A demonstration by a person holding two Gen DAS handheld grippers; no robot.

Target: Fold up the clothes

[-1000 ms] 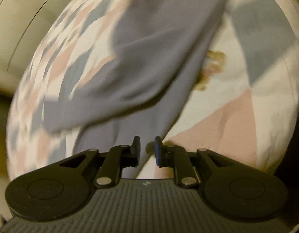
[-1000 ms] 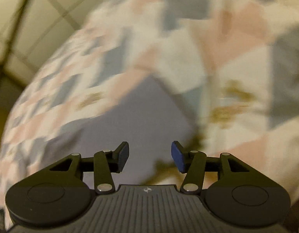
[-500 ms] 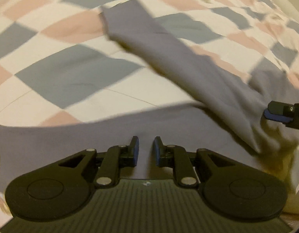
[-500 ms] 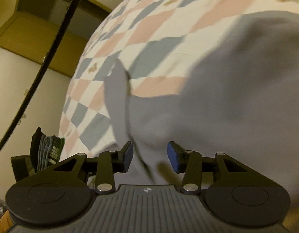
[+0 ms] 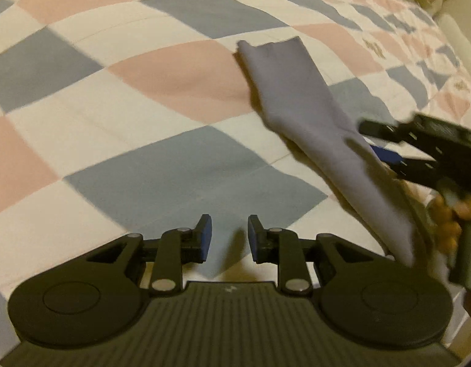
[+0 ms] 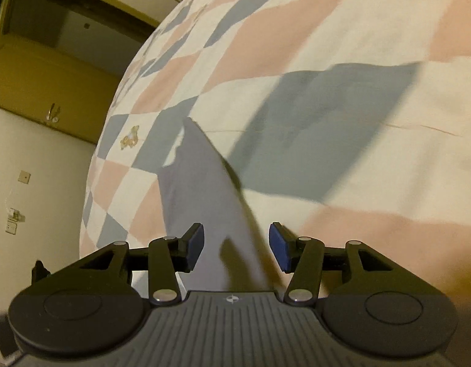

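We are between folds: both left tongs (image 5: 226, 235) and right tongs (image 6: 234, 247) stand apart, the grey-lilac cloth garment (image 6: 204, 202) running between the right pair unclamped, so next we need a firm grip on its edge over the checked pink, grey and white quilted bed (image 5: 143, 98).

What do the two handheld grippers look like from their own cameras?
Both match: the left gripper and right gripper have black linkage arms with silver pivot pins, round black discs either side, a ribbed grey body bearing a small logo, and blue finger pads.
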